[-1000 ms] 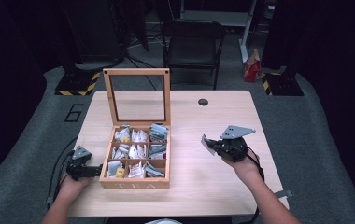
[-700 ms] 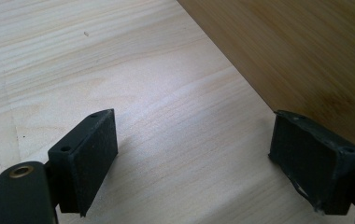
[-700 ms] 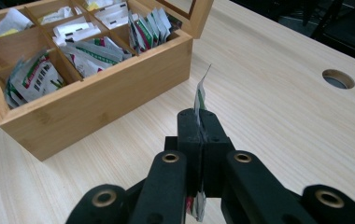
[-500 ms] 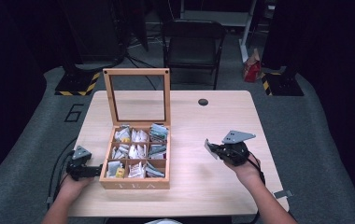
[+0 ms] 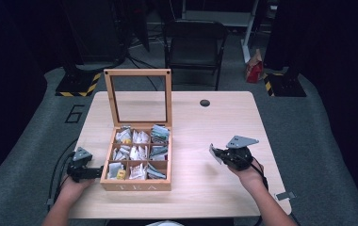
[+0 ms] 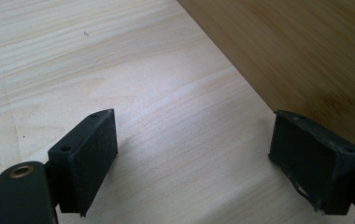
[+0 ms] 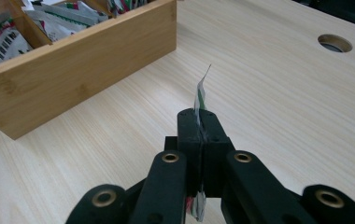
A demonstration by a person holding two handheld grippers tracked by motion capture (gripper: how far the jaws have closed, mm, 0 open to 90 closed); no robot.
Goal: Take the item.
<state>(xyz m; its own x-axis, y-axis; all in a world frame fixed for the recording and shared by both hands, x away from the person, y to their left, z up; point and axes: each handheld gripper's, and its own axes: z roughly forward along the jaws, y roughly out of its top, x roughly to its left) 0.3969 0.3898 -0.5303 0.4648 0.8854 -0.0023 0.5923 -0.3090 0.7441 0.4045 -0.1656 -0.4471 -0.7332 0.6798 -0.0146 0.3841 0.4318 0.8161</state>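
The tea bag (image 7: 200,95) is being pinched flat between the jaws of the right tool (image 7: 202,122). It is sticking up thin and straight, above the bare bench (image 7: 278,93), well apart from the box (image 7: 87,60). In the high view the bag (image 5: 214,153) is showing as a small pale flap at the front of the right tool (image 5: 224,155).

A second ago the right tool was holding the bag a little higher up and farther back on the bench. Now it is sitting lower and closer to the person, farther from the box. So the bag looks like it is being carried away from the box and brought down to the bench, not put back in.

The left tool (image 6: 213,154) is staying spread wide, with nothing between its jaws. One jaw is right next to the box's side wall (image 6: 306,51). It seems to be keeping the box steady. The box lid (image 5: 138,96) is standing open, and many more bags (image 5: 139,153) are lying in the compartments.
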